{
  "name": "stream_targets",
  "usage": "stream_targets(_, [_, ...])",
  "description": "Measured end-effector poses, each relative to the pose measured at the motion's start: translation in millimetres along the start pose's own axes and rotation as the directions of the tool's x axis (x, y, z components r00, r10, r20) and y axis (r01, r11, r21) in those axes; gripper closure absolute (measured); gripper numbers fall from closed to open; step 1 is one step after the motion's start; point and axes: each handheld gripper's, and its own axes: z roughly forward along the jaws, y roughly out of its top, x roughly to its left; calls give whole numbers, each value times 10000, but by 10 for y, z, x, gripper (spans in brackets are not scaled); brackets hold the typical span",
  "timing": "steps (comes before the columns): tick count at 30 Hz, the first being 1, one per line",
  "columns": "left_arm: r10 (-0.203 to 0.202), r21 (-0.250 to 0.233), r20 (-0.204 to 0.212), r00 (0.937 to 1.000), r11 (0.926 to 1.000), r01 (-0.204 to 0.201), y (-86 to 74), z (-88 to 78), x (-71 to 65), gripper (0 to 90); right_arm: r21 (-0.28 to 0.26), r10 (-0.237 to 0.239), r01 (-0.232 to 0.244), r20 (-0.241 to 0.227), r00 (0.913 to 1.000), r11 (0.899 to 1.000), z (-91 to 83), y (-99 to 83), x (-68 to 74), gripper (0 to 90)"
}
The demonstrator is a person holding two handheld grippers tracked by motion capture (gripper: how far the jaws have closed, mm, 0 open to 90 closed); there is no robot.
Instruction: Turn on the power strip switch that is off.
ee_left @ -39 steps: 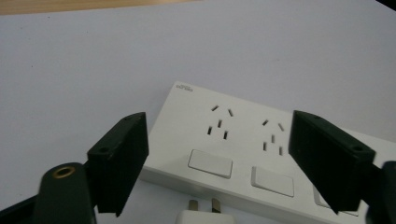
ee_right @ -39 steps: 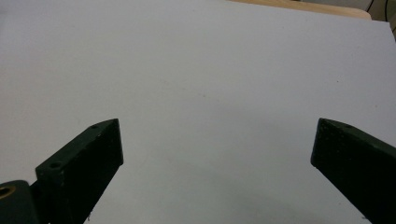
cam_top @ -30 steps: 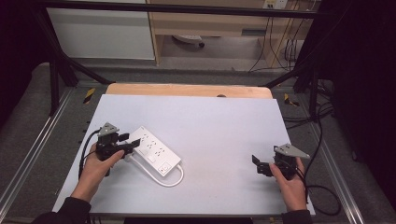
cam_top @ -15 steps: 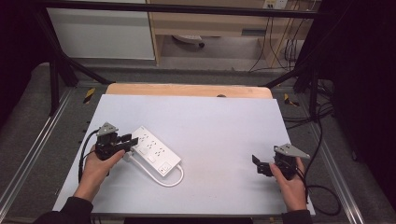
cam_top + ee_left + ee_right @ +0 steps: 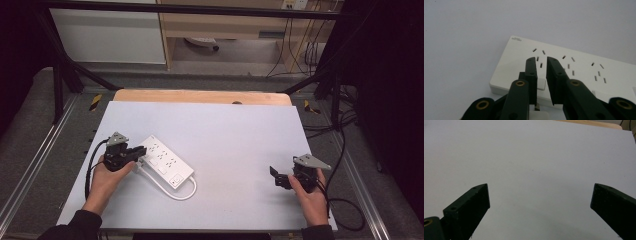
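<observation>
Two tongs: left tongs (image 5: pixel 541 75) just closing narrow over power strip (image 5: pixel 165 161) plug; right tongs (image 5: pixel 278 178) wide above counter (image 5: pixel 240 130).

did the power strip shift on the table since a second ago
No. The power strip lies at the same spot and angle relative to the table's left edge; the left gripper's jaws have just been closing at its end.

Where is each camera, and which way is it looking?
High view: above the person's side, looking forward and down at the table; both forearms and hands show.
Left gripper view: rides the left gripper, facing the power strip; jaws just closing around a small white plug.
Right gripper view: rides the right gripper, facing bare table.
Shared: the power strip.
</observation>
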Motion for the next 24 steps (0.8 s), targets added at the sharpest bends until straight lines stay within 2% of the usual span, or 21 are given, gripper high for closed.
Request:
stream_targets(14, [157, 221, 134, 9998, 9996, -160, -40, 66, 1, 885, 34, 36, -36, -24, 10000, 10000, 3, 0, 7, 27])
stream_targets(24, [242, 360, 153, 9996, 9990, -247, -55, 93, -8, 900, 35, 21, -21, -22, 10000, 10000, 4, 0, 6, 27])
